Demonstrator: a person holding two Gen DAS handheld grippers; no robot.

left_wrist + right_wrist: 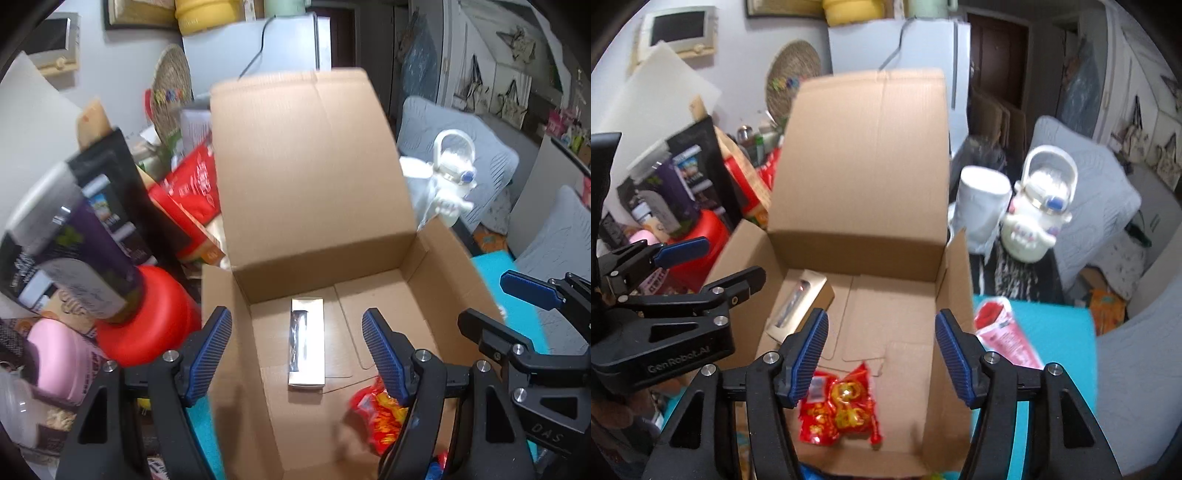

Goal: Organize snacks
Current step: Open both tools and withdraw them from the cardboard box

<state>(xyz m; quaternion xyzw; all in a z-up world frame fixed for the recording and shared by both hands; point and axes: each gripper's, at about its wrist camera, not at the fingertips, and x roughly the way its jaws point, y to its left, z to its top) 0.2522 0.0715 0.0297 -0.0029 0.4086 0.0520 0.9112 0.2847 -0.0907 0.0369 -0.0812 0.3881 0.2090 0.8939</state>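
Both empty, part-open: right gripper (882,354), left gripper (297,354) marked "GenRobot.AI", over cardboard box (857,155)

Cluttered home: fridge (923,48), cushions (1082,184).

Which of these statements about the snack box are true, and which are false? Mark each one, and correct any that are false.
1. The cardboard box has its lid flap standing open. True.
2. The red snack packet lies outside the box. False: it lies on the box floor.
3. The left gripper grips the gold box. False: its jaws are open, holding nothing.
4. The right gripper is open and empty. True.
5. A pink packet lies on the teal surface beside the box. True.
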